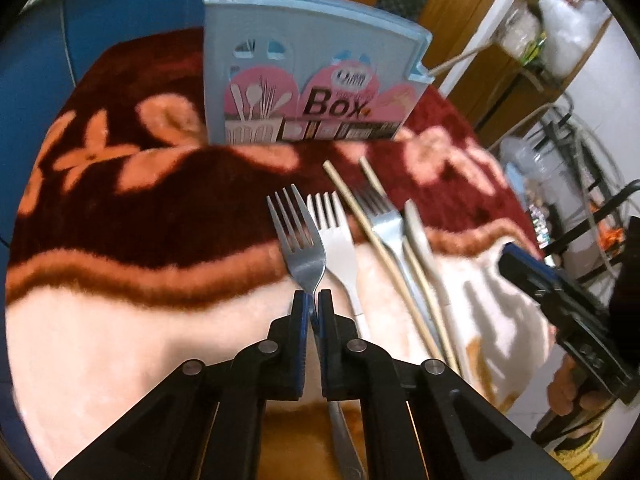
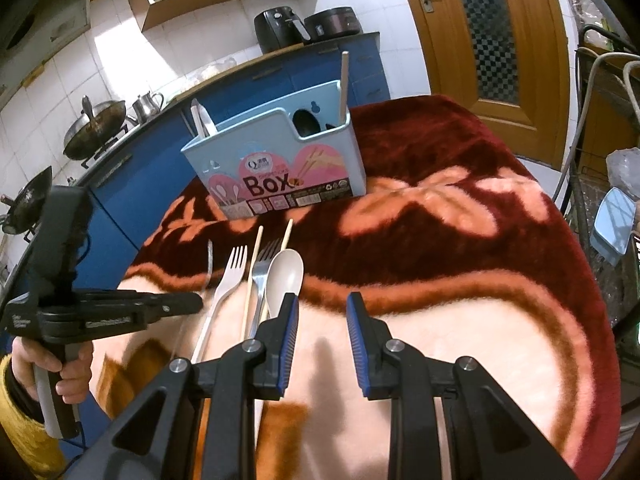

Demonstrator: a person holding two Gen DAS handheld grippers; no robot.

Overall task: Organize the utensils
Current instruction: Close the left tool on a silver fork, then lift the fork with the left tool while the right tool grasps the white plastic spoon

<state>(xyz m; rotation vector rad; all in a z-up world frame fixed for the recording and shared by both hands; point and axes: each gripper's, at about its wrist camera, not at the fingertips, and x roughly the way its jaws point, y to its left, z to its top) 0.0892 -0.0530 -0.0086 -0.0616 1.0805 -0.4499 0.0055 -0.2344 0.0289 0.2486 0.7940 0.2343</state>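
Left claw [image 1: 314, 300] pinches steel fork [image 1: 298, 236]

- A dark red blanket [image 2: 432, 184] with peach flowers
- Two woks [image 2: 94, 128] and a steel kettle [image 2: 147, 107] on the blue counter [image 2: 280, 76]
- A black air fryer [image 2: 280, 29]
- A wooden door [image 2: 488, 32]
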